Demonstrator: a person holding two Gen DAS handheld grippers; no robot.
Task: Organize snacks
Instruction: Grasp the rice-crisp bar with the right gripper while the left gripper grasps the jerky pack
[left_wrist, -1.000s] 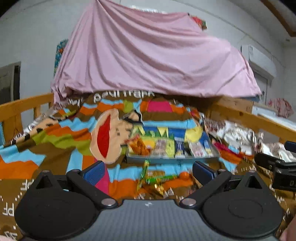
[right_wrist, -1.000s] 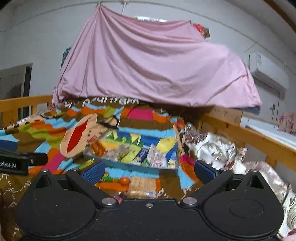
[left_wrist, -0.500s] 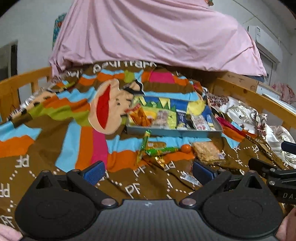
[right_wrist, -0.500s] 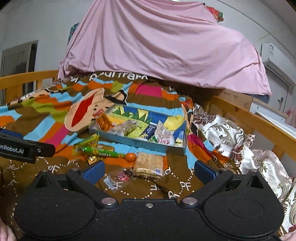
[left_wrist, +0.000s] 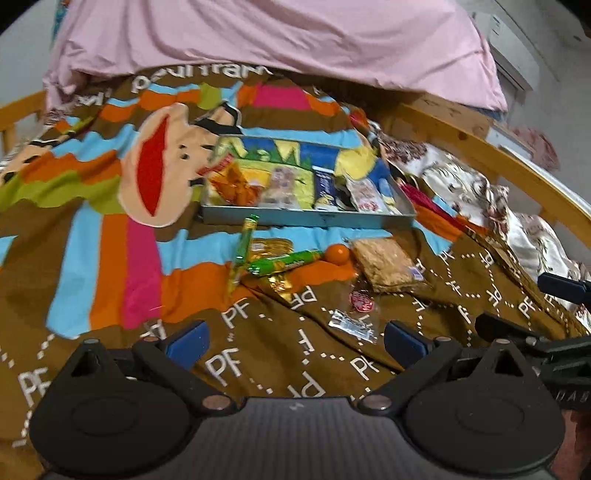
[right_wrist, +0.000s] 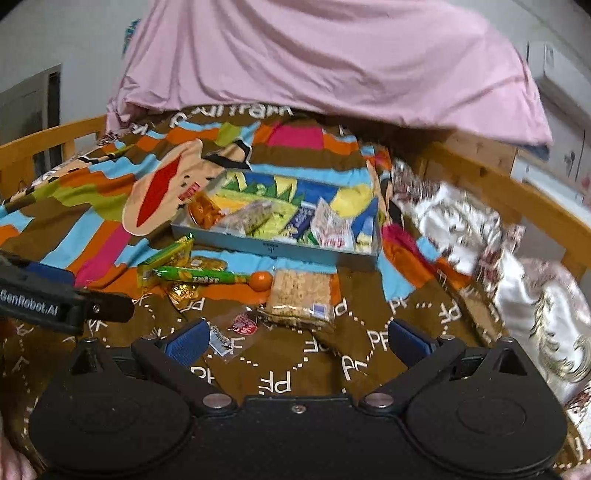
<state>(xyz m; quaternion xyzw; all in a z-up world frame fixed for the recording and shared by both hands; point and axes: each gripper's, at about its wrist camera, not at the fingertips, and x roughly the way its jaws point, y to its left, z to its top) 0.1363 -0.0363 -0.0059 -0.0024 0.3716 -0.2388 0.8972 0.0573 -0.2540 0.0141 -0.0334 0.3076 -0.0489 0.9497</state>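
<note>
snacks: we saw a cracker pack (right_wrist: 301, 293), orange ball (right_wrist: 260, 279) and green sticks (right_wrist: 199, 275) loose on the blanket (left_wrist: 258, 354), just before the tray (right_wrist: 273, 249) | tray: several packets inside | left gripper (left_wrist: 293, 341): fingers spread, empty | right gripper (right_wrist: 295, 338): fingers spread, empty, above a small clear packet (right_wrist: 231, 330)

Matt metal tray (left_wrist: 306, 218), glossy plastic wrappers (left_wrist: 284, 261), cloth blanket (left_wrist: 110, 236), wood rail (left_wrist: 480, 147)

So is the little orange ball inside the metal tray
No, the orange ball lies on the blanket in front of the tray, beside the green wrapped snack.
</note>
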